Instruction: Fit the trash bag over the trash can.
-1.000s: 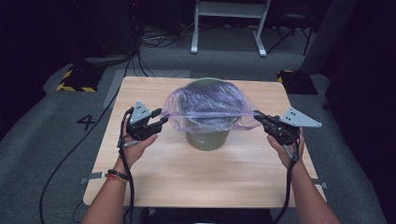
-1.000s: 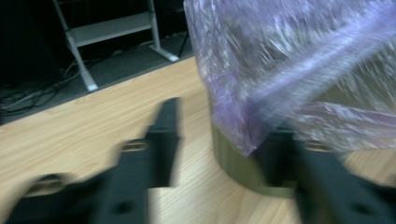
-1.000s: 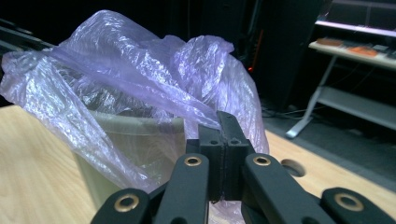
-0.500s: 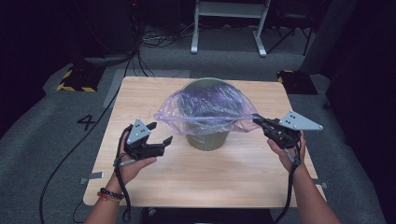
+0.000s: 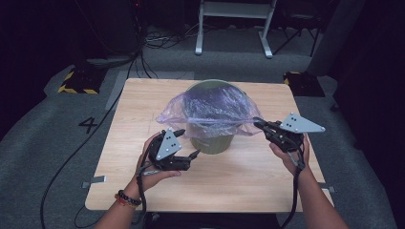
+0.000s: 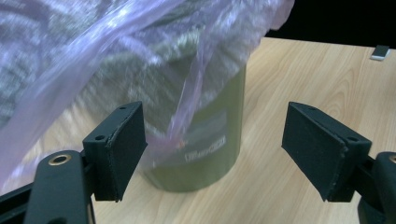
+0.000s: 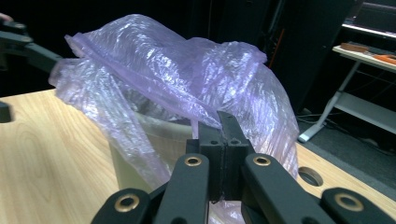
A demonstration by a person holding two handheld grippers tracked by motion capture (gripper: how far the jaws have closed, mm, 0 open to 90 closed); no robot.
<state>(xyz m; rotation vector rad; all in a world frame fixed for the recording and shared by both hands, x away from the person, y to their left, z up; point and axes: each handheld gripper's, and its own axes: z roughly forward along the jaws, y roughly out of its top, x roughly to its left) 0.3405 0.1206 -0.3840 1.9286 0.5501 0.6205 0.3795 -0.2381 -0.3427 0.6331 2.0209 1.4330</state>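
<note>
left gripper (image 5: 187, 143): jaws spread, just opened, empty, beside bin (image 5: 212, 140) | right gripper (image 5: 258, 123): pinching bag (image 5: 210, 107) edge

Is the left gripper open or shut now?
Open. The left gripper jaws have just been opening and stand apart with nothing between them, short of the green bin.

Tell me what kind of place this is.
Probably a lab or recording studio rather than a home: a lone wooden table on grey carpet, hazard-striped floor blocks, loose cables and a number 4 marked on the floor.
</note>
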